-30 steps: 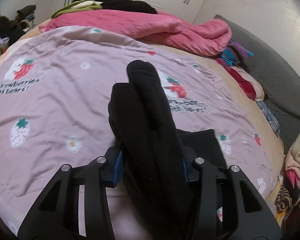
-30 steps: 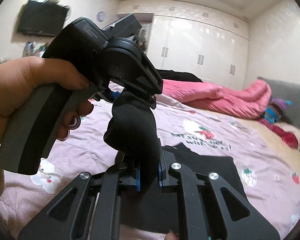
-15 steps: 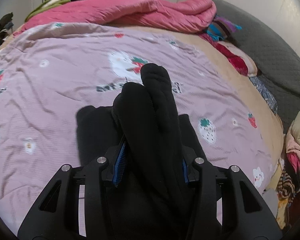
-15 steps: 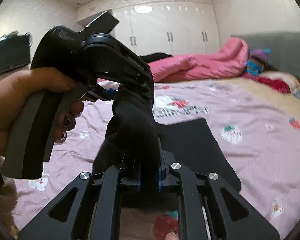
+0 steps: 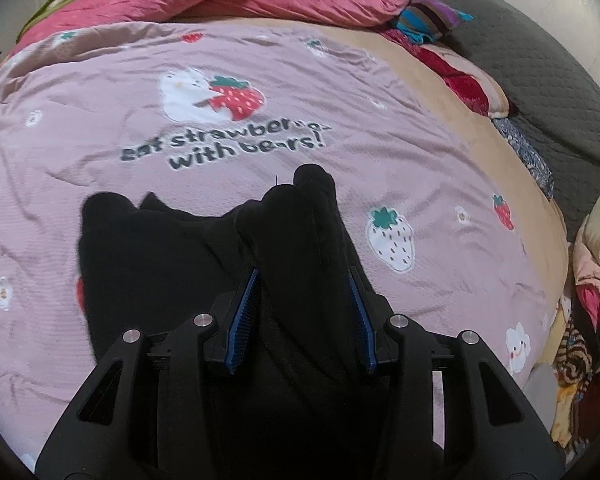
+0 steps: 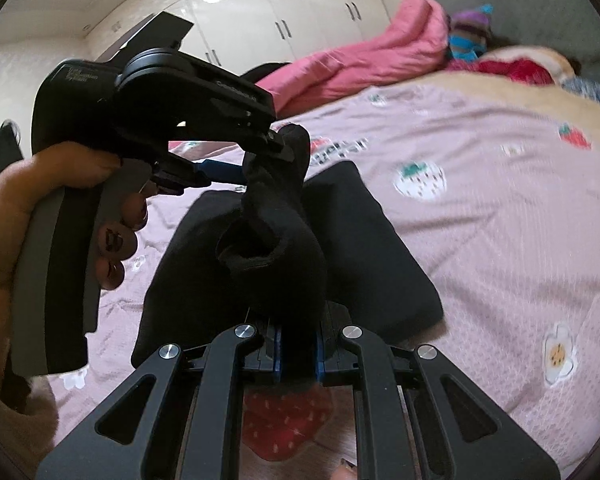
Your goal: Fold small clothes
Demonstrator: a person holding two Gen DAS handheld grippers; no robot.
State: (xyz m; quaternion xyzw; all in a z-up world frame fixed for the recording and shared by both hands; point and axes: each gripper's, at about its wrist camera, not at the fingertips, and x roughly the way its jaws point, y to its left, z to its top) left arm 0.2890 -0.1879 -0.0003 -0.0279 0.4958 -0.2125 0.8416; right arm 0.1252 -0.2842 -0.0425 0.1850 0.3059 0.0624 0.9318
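Black sock bundle clamped between both grippers' fingers, above folded black garment; placement remains.

Both tools seemingly clamped.

A black sock, perhaps a doubled pair, hangs bunched above a flat folded black garment.

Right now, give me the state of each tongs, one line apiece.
Left tongs: closed on a thick bunch of the black garment.
Right tongs: shut tight on the same black garment's other end.
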